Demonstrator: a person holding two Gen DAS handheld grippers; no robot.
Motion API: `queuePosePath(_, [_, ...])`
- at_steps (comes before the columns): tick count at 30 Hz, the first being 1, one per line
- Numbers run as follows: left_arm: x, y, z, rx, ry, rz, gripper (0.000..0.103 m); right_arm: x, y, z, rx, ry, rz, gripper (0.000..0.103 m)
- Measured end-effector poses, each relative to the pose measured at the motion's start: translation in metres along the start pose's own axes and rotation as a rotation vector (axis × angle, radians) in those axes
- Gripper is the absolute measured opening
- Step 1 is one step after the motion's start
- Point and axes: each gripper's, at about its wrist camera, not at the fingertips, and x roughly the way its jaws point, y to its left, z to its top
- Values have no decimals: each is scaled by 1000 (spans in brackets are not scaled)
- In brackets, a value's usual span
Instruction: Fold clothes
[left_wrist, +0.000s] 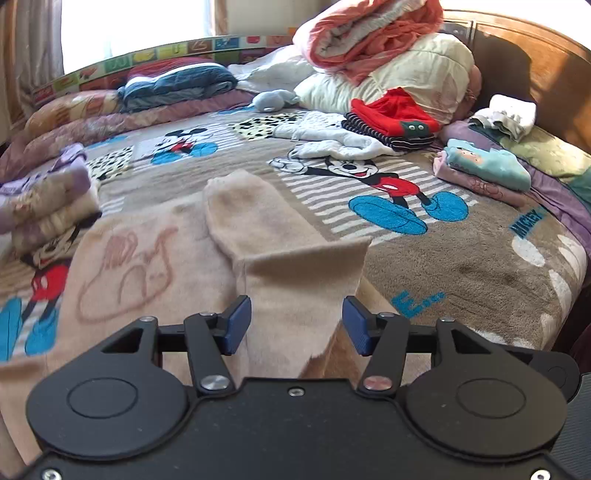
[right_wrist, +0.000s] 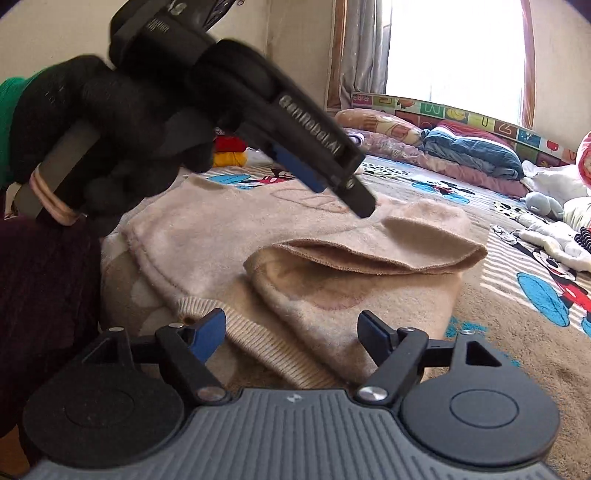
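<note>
Beige sweater (left_wrist: 155, 258) lies near us on the bed (left_wrist: 461, 258), one sleeve (left_wrist: 258, 221) folded across. We hold left gripper (left_wrist: 295, 325) and right gripper (right_wrist: 290, 332) apart, empty. Next we should probably pinch the hem (right_wrist: 258, 332) and fold.

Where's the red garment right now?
Left wrist view, upper right: the red garment sits atop a striped folded pile, against the cream pillow near the headboard.
</note>
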Motion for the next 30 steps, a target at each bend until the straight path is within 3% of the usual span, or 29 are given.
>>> queuePosePath(5, [40,11,40,279,21,-94,49,7,-5,-1,46,15,43,78])
queuePosePath(9, [65,14,52,407,86,-232,49,10,-8,-3,79,30,74,79])
queuePosePath(11, [75,9,52,489,127,-275,49,11,-11,-3,93,31,84,79])
queuePosePath(14, [91,7,52,529,183,-326,49,14,-13,-2,112,35,98,79])
queuePosePath(18, [114,15,54,465,234,-377,48,18,-16,0,133,40,115,80])
queuePosePath(19, [119,16,54,453,245,-390,33,19,-16,1,135,42,117,81])
queuePosePath(20, [123,17,54,440,256,-403,10,20,-16,2,137,44,120,81])
queuePosePath(21, [125,21,55,415,239,-411,5,21,-16,2,141,47,122,81])
queuePosePath(23, [124,33,57,330,174,-417,5,21,-19,3,156,48,129,81])
queuePosePath(26, [121,64,60,115,86,-417,5,20,-24,3,196,43,143,81])
queuePosePath(30, [123,90,54,-73,26,-388,5,16,-27,2,220,37,152,81])
